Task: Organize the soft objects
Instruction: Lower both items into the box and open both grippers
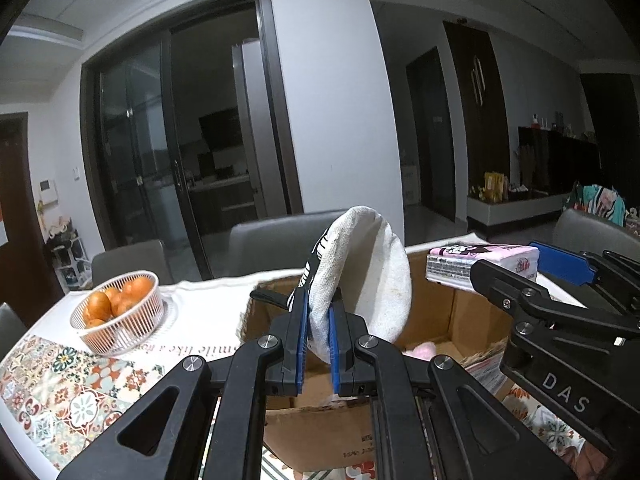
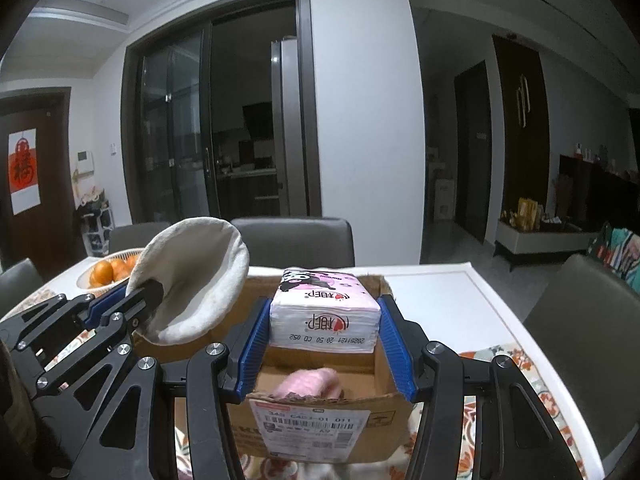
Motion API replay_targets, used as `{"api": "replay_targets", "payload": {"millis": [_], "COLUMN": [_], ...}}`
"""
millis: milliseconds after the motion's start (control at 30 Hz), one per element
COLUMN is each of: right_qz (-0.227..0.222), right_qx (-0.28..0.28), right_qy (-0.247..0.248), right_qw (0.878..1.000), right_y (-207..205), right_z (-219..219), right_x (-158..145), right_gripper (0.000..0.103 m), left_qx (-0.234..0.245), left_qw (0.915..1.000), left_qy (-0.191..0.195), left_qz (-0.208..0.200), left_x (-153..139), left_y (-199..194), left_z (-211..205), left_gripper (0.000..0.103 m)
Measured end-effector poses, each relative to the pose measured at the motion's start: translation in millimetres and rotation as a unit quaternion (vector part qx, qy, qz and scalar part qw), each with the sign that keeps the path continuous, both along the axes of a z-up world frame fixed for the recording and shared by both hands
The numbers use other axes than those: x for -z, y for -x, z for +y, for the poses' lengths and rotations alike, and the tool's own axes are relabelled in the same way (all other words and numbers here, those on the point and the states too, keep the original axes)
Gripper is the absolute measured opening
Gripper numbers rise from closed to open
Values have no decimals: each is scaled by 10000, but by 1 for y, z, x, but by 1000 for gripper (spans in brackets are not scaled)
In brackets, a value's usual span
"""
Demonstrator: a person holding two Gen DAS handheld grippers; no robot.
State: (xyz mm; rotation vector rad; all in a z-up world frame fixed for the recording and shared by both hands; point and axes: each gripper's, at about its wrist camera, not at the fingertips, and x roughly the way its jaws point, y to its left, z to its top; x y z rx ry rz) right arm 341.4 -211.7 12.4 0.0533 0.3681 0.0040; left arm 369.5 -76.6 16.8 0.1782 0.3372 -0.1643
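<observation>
Left hand-held gripper: clenched on one white slipper, above the box.
Right hand-held gripper: grasping one pink tissue pack, over the box.
Cardboard box: one, on tabletop, one pink soft item inside.
Basket of oranges: one.

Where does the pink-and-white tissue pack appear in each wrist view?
Left wrist view: the pink-and-white tissue pack is at the right, held by the right tool above the brown cardboard box.
Right wrist view: it is in the centre, between the blue pads.
Shared landmark: the white wire basket of oranges.
</observation>
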Motion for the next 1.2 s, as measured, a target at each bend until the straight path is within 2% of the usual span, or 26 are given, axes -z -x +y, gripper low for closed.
{"api": "replay_targets", "payload": {"millis": [200, 333, 433, 867, 1200], "right_qz": [243, 375, 309, 313, 223], "right_qx": [-41, -71, 15, 203, 198], "right_qy": [-75, -196, -208, -257, -192], "right_qw": [9997, 9991, 9993, 9990, 9994], "right_y": [-15, -23, -20, 2, 35], "right_z": [-3, -8, -12, -18, -6], "right_x": [13, 19, 18, 8, -8], "right_gripper": [55, 57, 69, 69, 69], "left_qx": [17, 60, 5, -36, -42], "left_qw": [9996, 9993, 9994, 9995, 9998], "left_qy": [102, 162, 186, 213, 131], "left_qz": [271, 333, 275, 227, 148], "left_x": [10, 12, 10, -6, -19], "left_y": [-12, -14, -12, 13, 46], "left_z": [0, 2, 4, 14, 24], "left_gripper": [16, 36, 48, 49, 50]}}
